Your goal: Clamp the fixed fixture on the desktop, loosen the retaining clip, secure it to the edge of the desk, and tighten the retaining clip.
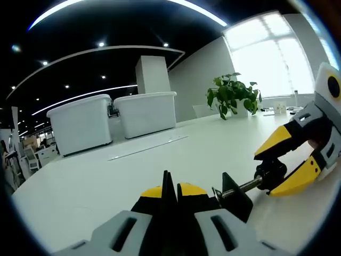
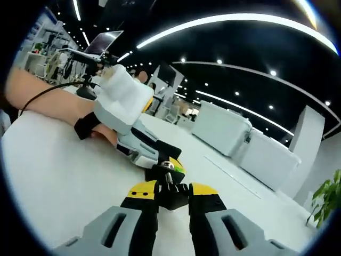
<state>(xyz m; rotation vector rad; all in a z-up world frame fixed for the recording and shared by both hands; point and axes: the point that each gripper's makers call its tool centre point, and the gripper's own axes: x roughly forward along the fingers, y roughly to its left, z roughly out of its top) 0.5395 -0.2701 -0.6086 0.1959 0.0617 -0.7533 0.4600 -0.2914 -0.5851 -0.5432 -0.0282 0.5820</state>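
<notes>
The fixture is a small black clamp (image 1: 236,196) with a threaded screw (image 1: 246,186) that ends in a black knob (image 1: 270,174). It is just above the white desk (image 1: 106,181). My left gripper (image 1: 171,189) is shut on the clamp's thin black body. My right gripper (image 1: 274,165) comes in from the right, its yellow jaws closed around the knob. In the right gripper view, my right gripper (image 2: 171,191) holds the black knob (image 2: 170,198) between its yellow tips. Beyond it, the left gripper (image 2: 159,159) grips the clamp (image 2: 168,172), with a hand (image 2: 101,133) behind it.
Two white lidded bins (image 1: 80,122) (image 1: 145,112) stand at the back of the desk, with a potted plant (image 1: 232,96) near a bright window. A person's forearm (image 2: 48,98) reaches over the desk from the left. More desks and screens lie far behind.
</notes>
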